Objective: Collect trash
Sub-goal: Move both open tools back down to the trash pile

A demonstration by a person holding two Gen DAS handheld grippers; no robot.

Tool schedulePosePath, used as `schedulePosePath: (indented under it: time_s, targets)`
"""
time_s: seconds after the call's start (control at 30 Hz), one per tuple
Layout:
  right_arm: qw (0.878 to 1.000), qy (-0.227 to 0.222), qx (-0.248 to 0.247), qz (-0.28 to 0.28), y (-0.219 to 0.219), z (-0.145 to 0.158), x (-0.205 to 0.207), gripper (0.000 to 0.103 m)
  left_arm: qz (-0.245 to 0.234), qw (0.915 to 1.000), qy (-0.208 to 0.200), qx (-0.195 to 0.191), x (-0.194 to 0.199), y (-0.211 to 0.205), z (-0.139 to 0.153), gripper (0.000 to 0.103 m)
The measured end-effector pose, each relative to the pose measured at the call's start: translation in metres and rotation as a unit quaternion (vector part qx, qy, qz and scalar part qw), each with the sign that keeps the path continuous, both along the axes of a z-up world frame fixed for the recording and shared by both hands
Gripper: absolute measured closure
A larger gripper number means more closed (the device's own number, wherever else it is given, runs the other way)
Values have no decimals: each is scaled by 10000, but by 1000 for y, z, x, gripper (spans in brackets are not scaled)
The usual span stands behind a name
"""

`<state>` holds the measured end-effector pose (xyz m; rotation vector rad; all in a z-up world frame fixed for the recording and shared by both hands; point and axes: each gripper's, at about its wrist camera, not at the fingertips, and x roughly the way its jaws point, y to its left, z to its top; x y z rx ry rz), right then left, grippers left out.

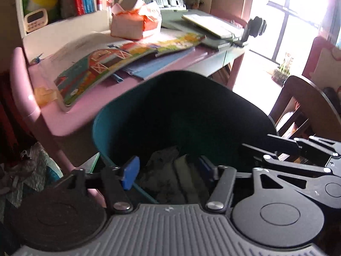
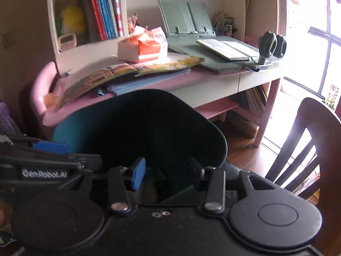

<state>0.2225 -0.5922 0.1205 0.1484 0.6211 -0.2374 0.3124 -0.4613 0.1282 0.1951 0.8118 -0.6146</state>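
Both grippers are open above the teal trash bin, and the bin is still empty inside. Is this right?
Not quite. The teal trash bin is not empty: the left wrist view shows dark crumpled trash lying inside it. The rest holds: the left gripper and right gripper are open above it.

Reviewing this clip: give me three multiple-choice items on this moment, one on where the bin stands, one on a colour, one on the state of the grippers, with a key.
1. Where is the bin?
A. On the desk
B. In front of the pink desk, below its top
C. On the chair

2. What colour are the gripper pads?
A. Blue
B. Red
C. White

3. How do the jaws of the left gripper and right gripper stand?
A. Both clamped on paper
B. One shut, one open
C. Both apart, holding nothing, above the bin

Key: 1 B, its rim sits lower than the desktop; 2 A, blue pads in both views; 3 C, clear gaps between pads, crumpled trash lying below.
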Motion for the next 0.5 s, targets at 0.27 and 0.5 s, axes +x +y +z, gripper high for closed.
schedulePosePath:
  time_s: [0.27,0.5]
  targets:
    - [9986,-228,-91,476,35,29,-30,48,165,9995,-191,-192,-24,49,27,33]
    - [9952,-342,-117,909,81,45,-49,45,340,9982,-391,-300,-46,103,46,33]
